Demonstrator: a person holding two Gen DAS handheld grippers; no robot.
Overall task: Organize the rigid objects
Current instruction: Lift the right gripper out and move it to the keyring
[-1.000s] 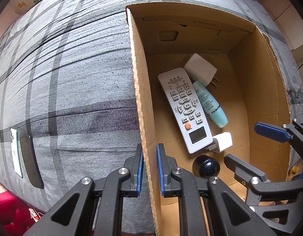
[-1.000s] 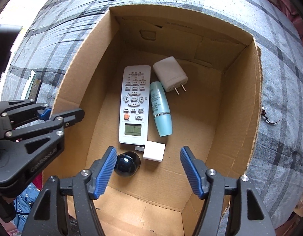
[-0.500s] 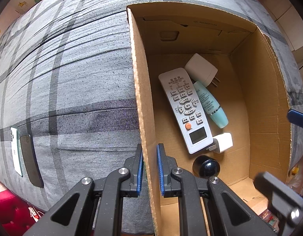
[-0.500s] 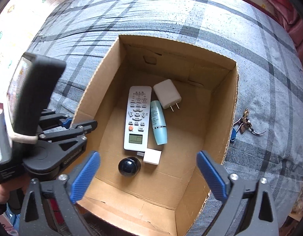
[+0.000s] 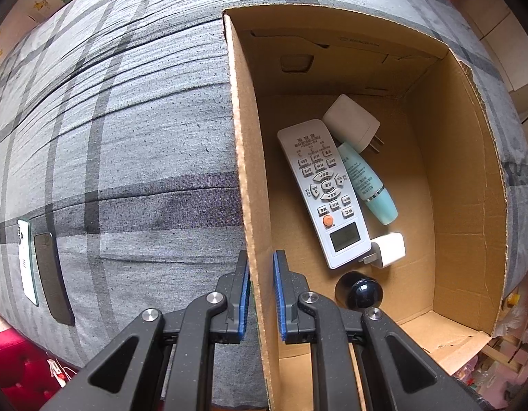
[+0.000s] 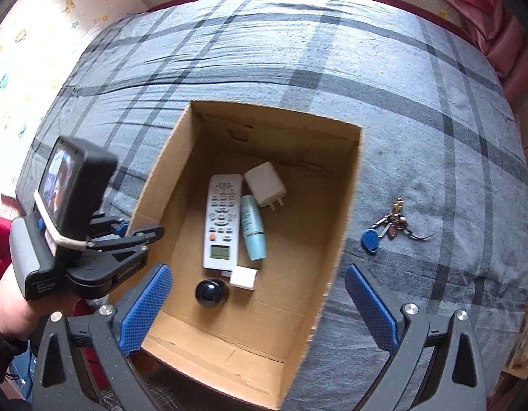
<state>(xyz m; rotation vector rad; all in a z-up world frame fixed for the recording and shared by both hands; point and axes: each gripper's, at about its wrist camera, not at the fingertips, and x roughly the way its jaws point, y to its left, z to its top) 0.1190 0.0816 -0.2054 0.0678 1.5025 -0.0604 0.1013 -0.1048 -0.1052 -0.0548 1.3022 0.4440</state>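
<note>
Left gripper: you're pinching the left wall of the cardboard box between closed jaws, one blue pad outside, one inside, pointing straight down.
Right gripper: you're hovering above the box's near end with the jaws spread as wide as they go, gripping nothing.
Box: it's sitting open-topped on the grey plaid bed, flaps folded down inside.
Remote: it's lying face up on the box floor, screen end toward you, left of the other things.
Teal tube: it's lying just beside the remote on its right, roughly parallel to it.
Large white plug adapter: it's resting at the far end, touching the tube's top, prongs pointing to the right.
Small white charger cube: it's sitting at the remote's near corner.
Dark round ball: it's resting just left of the cube, nearest to you.
Keys: they're lying on the bed outside the box, to its right, with a blue fob.
Phones: in the left wrist view, two flat handsets are lying side by side on the bed, well left of the box.
</note>
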